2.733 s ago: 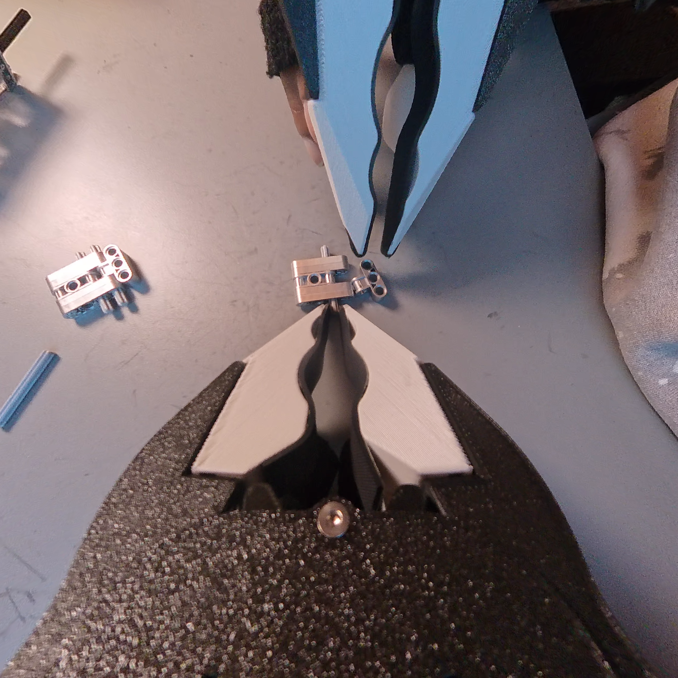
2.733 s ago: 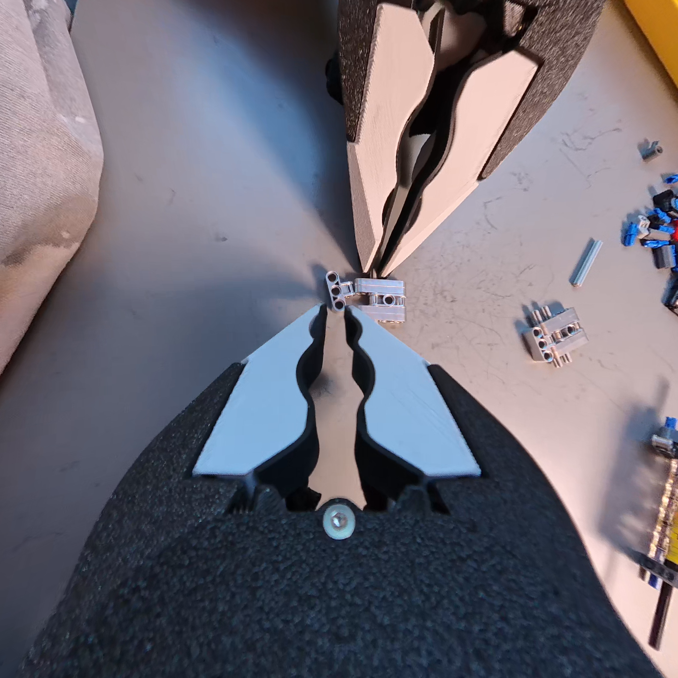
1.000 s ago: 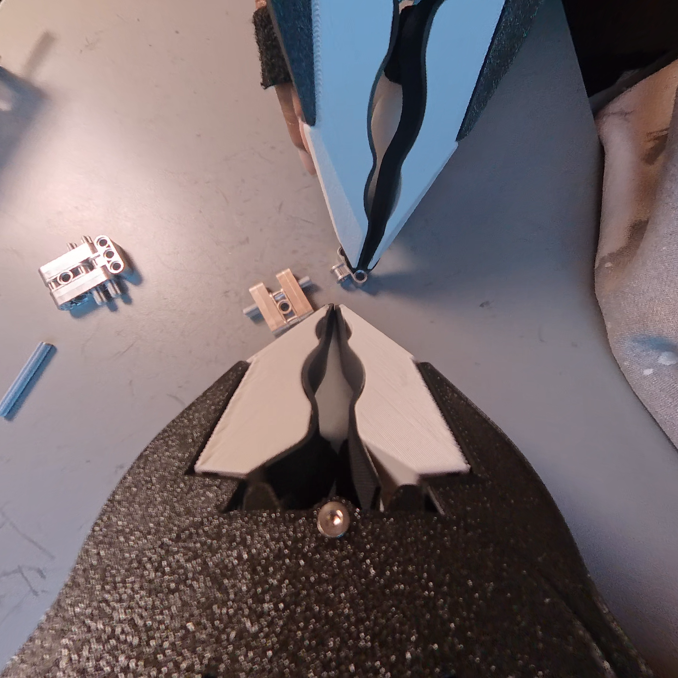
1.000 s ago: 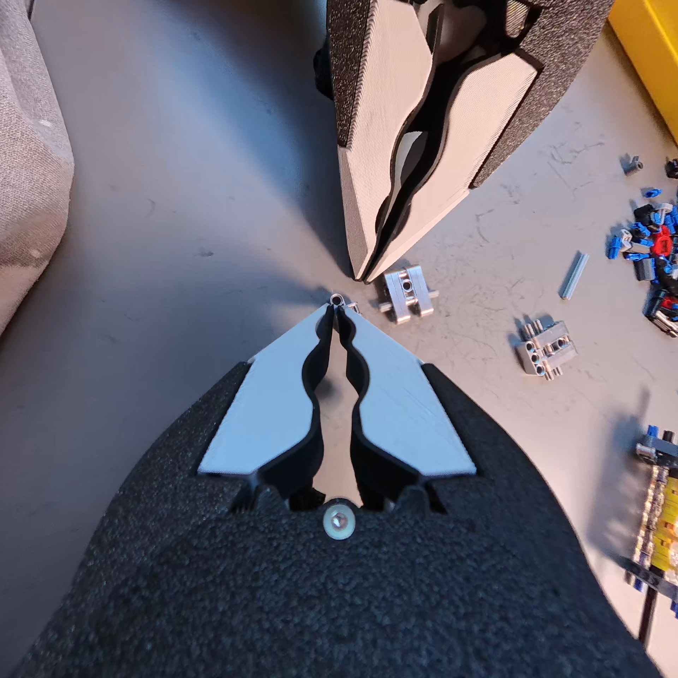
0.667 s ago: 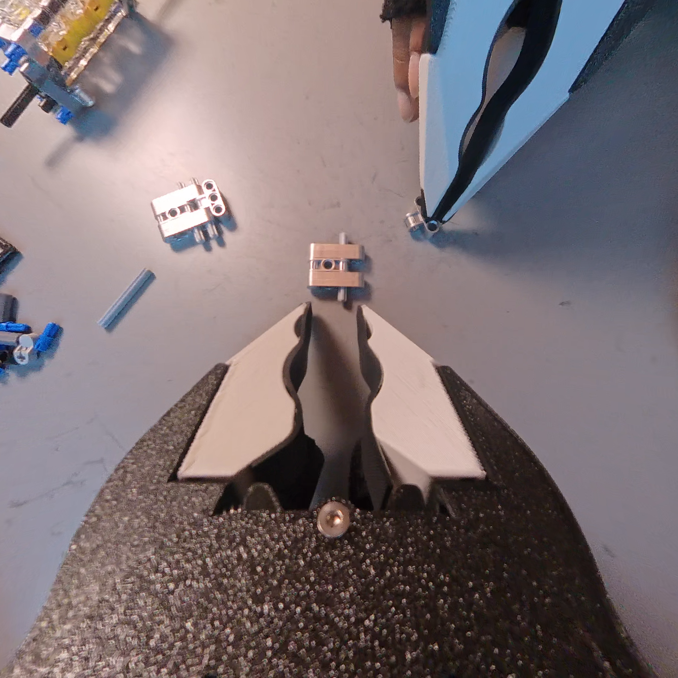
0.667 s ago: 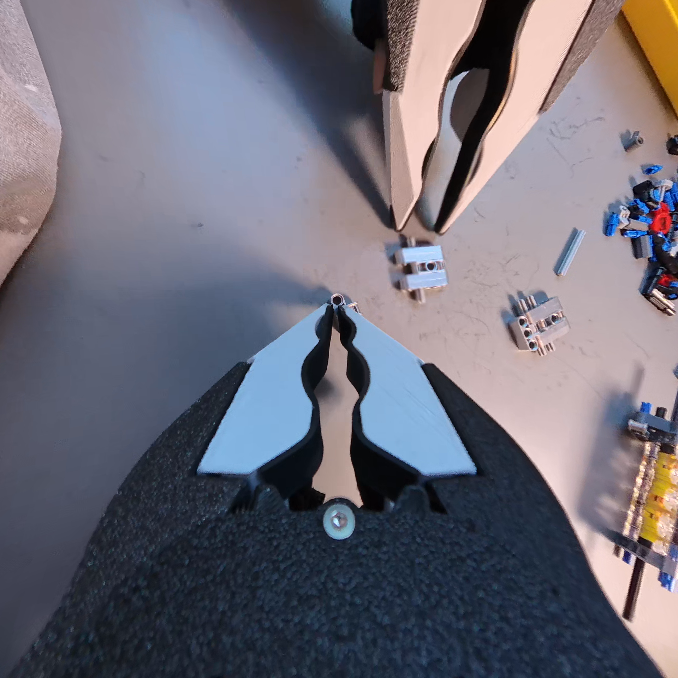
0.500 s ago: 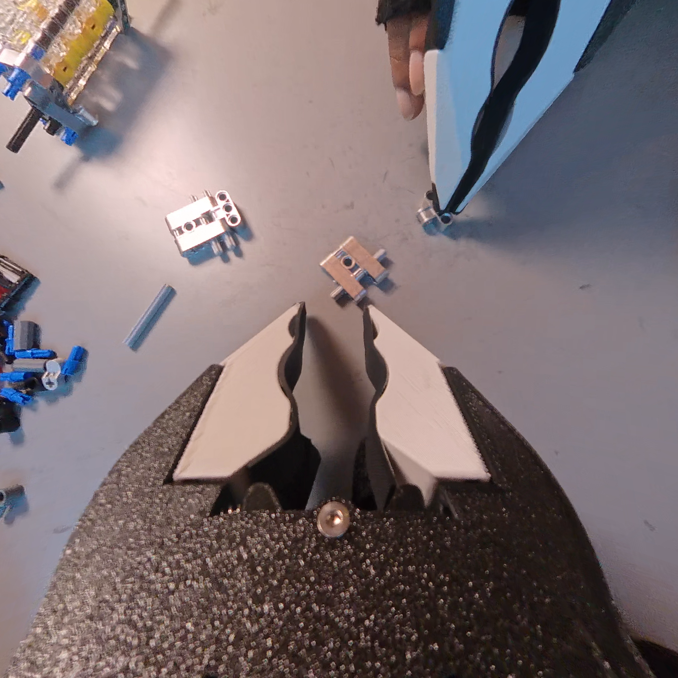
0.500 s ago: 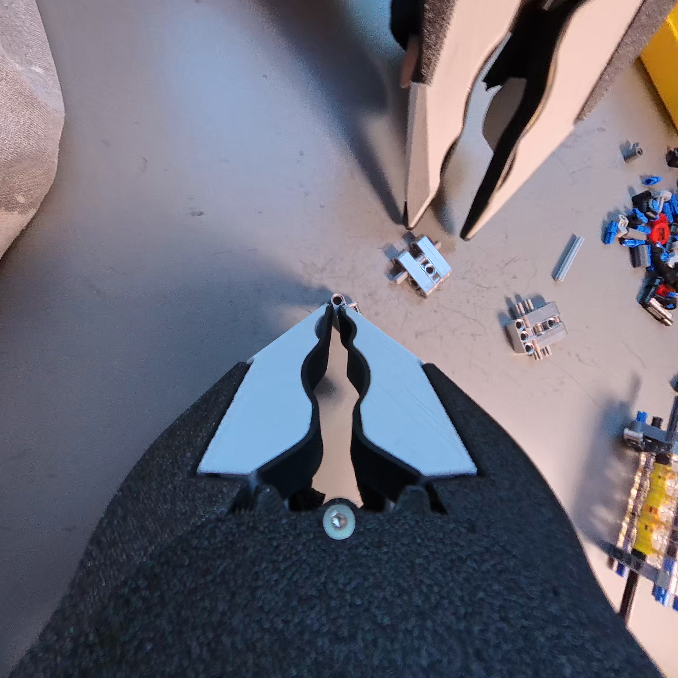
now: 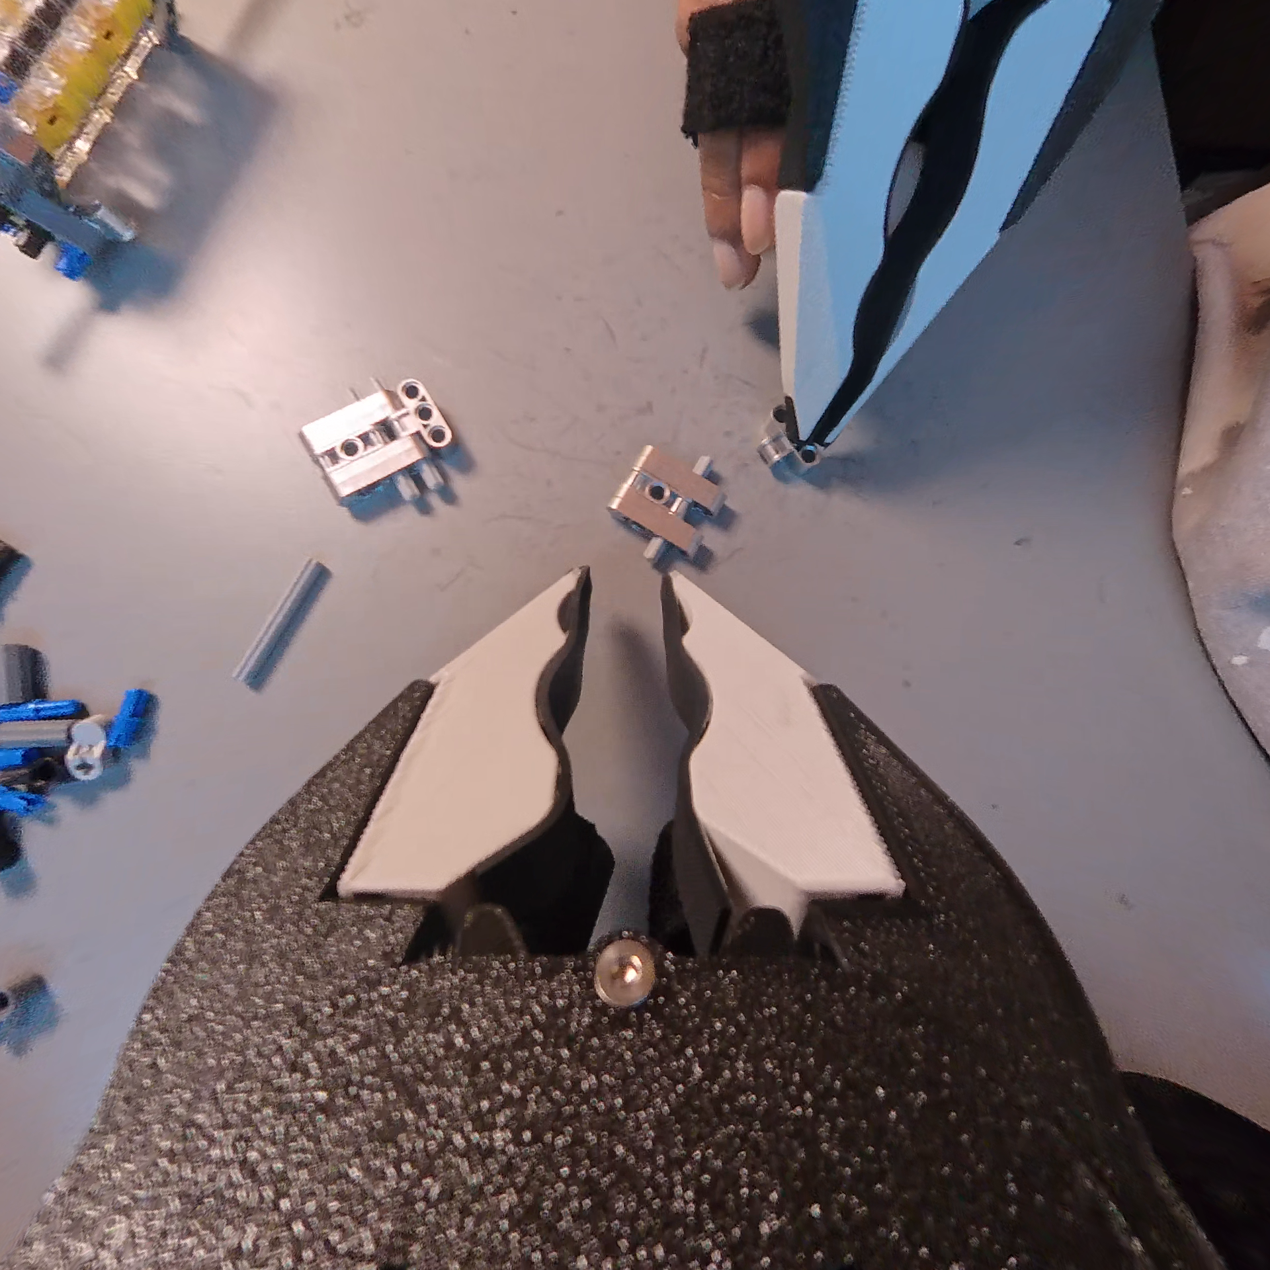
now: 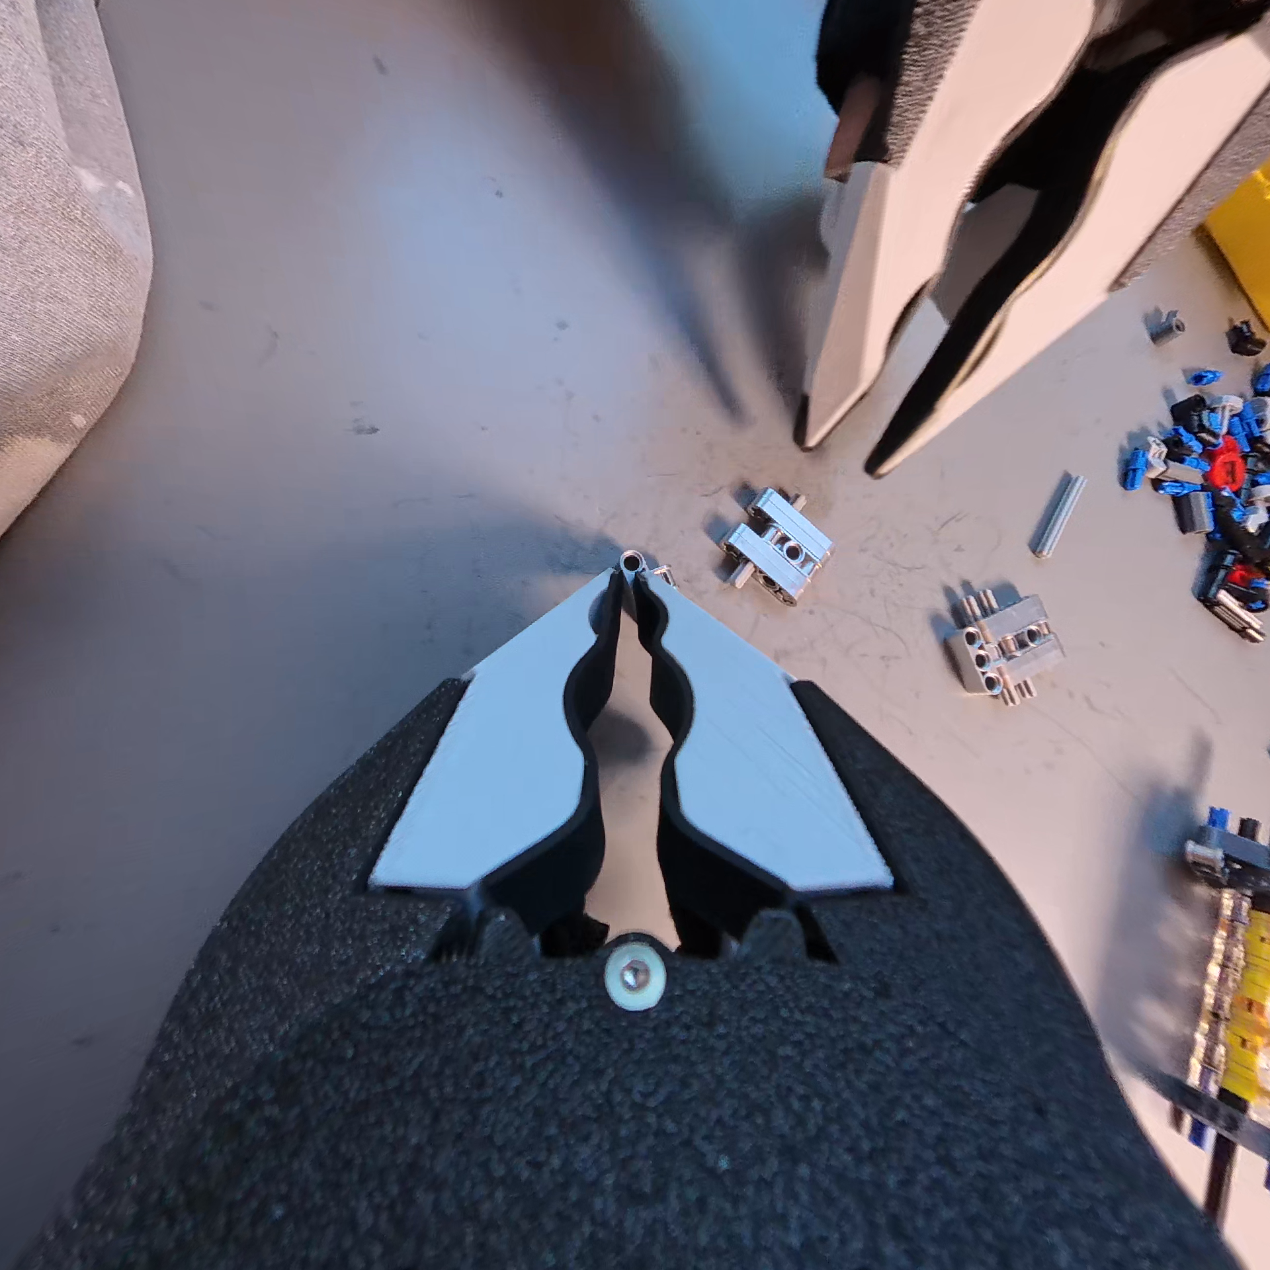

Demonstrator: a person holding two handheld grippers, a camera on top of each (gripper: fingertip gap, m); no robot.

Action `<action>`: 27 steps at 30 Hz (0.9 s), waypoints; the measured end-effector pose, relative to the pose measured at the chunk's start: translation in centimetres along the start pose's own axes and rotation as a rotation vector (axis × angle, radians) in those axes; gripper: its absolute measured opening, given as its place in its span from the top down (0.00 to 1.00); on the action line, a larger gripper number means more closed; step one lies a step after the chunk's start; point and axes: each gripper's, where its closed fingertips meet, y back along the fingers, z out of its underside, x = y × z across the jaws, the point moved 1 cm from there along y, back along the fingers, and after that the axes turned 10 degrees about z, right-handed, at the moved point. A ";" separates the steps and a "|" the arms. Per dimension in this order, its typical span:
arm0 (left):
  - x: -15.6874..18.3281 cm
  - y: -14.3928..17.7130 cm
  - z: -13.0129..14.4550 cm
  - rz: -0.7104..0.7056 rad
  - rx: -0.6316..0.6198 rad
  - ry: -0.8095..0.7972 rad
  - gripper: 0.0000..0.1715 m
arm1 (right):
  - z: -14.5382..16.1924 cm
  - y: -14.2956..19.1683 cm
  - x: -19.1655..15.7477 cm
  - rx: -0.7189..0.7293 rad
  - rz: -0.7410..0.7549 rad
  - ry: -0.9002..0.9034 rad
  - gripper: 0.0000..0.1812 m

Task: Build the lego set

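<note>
My left gripper is open and empty, its tips just short of a small grey brick block with pins lying on the grey table. In the right wrist view this block lies right of my tips, with the left gripper above it. My right gripper is shut on a small grey connector piece with holes. In the left wrist view the right gripper holds that connector piece at the table surface, right of the block.
A second grey block with a connector lies to the left, also seen at the right in the right wrist view. A grey axle, a heap of blue and black small parts, a yellow-and-grey model and a beige cloth surround the area. My right fingertips sit around 8 cm from my left ones. To the grey axle: left tips about 9 cm, right tips about 15 cm. It turns up in the right wrist view as well.
My right gripper shut on the connector piece and pulled it off the block. My left gripper opened, let the block go and drew back; the block now lies turned on the table.
</note>
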 end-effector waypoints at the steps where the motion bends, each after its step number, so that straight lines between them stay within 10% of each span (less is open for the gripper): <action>1: -0.4 0.1 -0.1 -0.008 -0.009 -0.008 0.89 | 0.0 0.0 0.0 0.000 0.003 0.004 0.99; 27: -0.3 -2.3 -1.2 0.195 -0.159 -0.141 0.85 | 0.1 0.0 0.1 0.052 0.011 0.004 0.99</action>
